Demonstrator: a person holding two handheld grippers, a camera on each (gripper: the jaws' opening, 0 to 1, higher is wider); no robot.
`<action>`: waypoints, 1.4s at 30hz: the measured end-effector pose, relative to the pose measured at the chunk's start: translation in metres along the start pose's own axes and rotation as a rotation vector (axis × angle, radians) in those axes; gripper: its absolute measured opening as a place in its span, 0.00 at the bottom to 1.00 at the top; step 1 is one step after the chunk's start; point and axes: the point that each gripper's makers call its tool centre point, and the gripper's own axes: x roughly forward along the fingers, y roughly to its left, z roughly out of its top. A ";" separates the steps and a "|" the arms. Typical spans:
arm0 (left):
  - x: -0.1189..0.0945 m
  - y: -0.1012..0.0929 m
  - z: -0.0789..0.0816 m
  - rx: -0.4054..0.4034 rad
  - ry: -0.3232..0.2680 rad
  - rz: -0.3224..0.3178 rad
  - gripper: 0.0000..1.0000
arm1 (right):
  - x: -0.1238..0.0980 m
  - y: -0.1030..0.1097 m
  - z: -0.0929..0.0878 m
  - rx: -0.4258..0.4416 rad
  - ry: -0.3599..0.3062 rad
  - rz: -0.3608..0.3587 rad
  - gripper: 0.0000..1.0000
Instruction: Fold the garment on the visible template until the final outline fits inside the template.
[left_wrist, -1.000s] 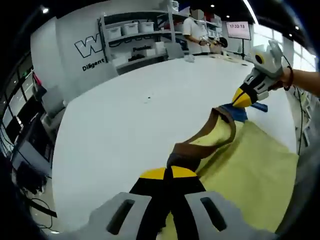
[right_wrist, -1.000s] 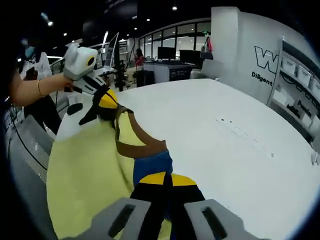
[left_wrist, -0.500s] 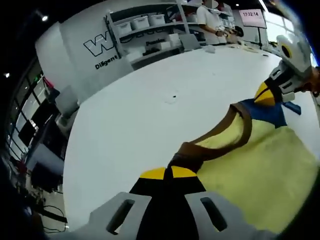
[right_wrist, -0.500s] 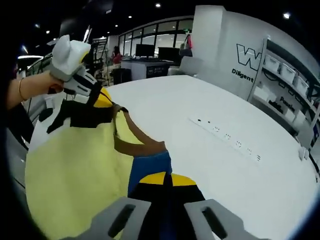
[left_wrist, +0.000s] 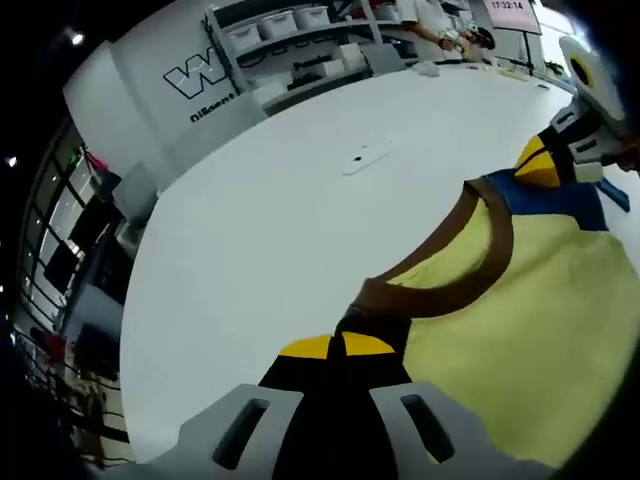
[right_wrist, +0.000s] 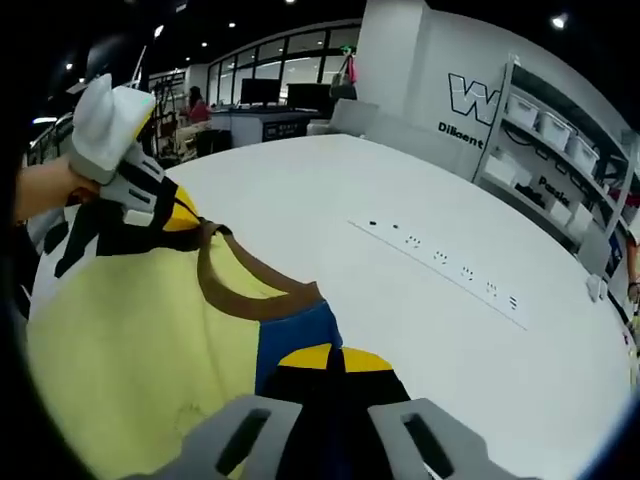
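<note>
The left gripper has its jaws closed on the brown collar band of the garment, a yellow shirt with a brown neckline and a blue patch at one shoulder. The right gripper is likewise clamped on the shirt, at the blue shoulder patch just beside the collar. Each gripper also appears in the other's view, at the far end of the neckline, held by a hand. Between the two grips the collar hangs in a curve and the yellow cloth spreads below it, so the shirt looks to be held up by its shoulders above the white tabletop rather than lying flat. A strip of small sockets runs across the tabletop well away from the cloth. No template outline can be made out in either view; it may be hidden under the cloth or out of sight. As a judgement, the task is at an early stage: the shirt is gripped and spread, but no fold is visible yet, and laying it down and folding it to fit remains.
</note>
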 end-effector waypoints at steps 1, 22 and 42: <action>0.001 0.000 0.000 0.001 0.002 0.004 0.05 | 0.004 -0.001 0.001 -0.010 0.001 -0.011 0.00; 0.018 0.015 0.004 -0.005 -0.004 0.036 0.05 | 0.031 -0.019 -0.003 -0.036 -0.004 -0.056 0.00; -0.062 -0.009 0.023 -0.357 -0.233 -0.130 0.57 | -0.045 -0.021 0.019 0.347 -0.157 0.031 0.52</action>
